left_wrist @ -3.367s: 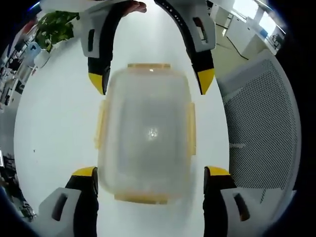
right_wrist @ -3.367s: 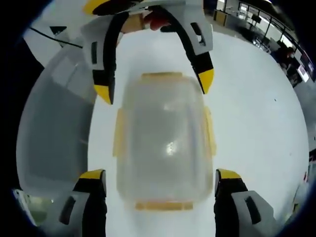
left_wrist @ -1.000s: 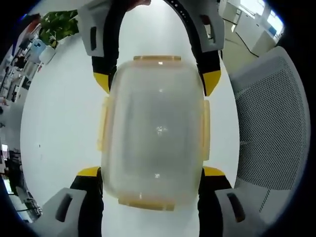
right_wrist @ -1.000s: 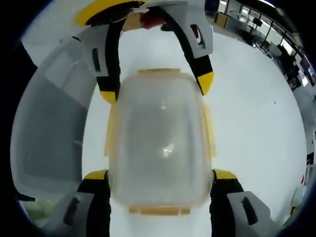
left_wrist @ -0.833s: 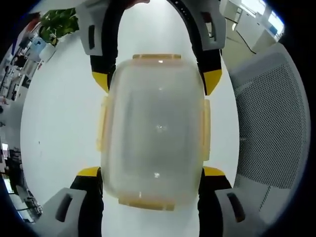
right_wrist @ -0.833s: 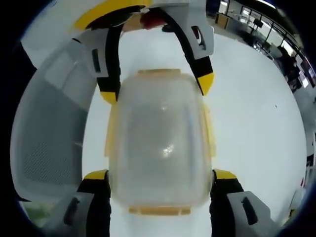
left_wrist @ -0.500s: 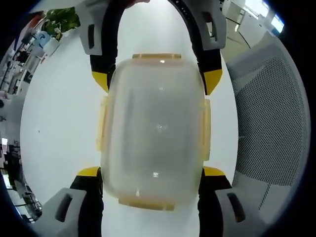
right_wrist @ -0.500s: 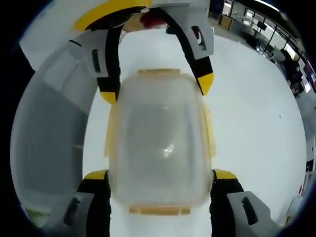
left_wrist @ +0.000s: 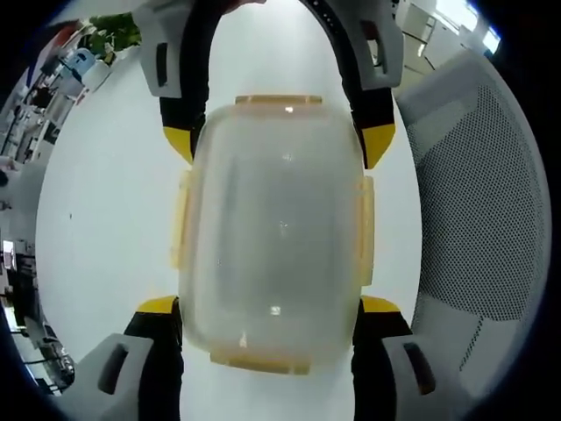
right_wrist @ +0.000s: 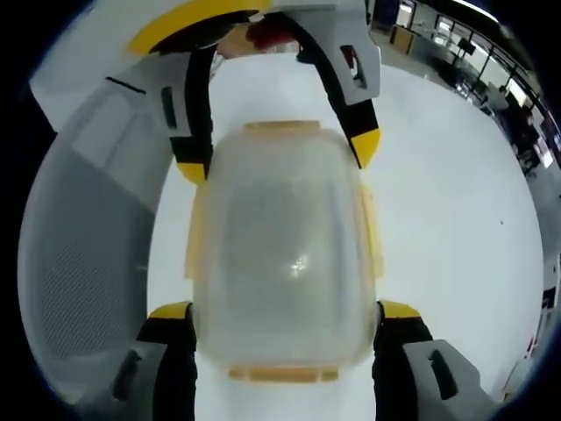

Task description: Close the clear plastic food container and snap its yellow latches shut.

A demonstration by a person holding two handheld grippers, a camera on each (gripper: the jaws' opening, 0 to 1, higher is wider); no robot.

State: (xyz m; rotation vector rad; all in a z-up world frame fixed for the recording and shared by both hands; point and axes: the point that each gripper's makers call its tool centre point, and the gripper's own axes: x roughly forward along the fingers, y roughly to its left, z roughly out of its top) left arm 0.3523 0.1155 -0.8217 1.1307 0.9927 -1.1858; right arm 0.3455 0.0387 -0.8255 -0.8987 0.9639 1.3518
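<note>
The clear plastic container (left_wrist: 273, 228) with its lid on fills the middle of the left gripper view, over the white table (left_wrist: 96, 202). Yellow latches (left_wrist: 181, 219) run along both long sides and both ends. My left gripper (left_wrist: 267, 307) is shut on the near end, both yellow-tipped jaws pressed against the walls. My right gripper (left_wrist: 279, 145) comes in from the top and clamps the far end. The right gripper view mirrors this: the container (right_wrist: 285, 254), my right gripper (right_wrist: 285, 311) shut on its near end, and my left gripper (right_wrist: 279, 156) on the far end.
A grey mesh chair (left_wrist: 473, 193) stands beside the table, on the right in the left gripper view and as the chair (right_wrist: 79, 263) on the left in the right gripper view. Office desks and a plant (left_wrist: 114, 31) lie beyond the table.
Since 3.4 s ago both grippers have come in and shut on the container's ends. Over the last second the hold is the same; only the background drifts slightly as the cameras move.
</note>
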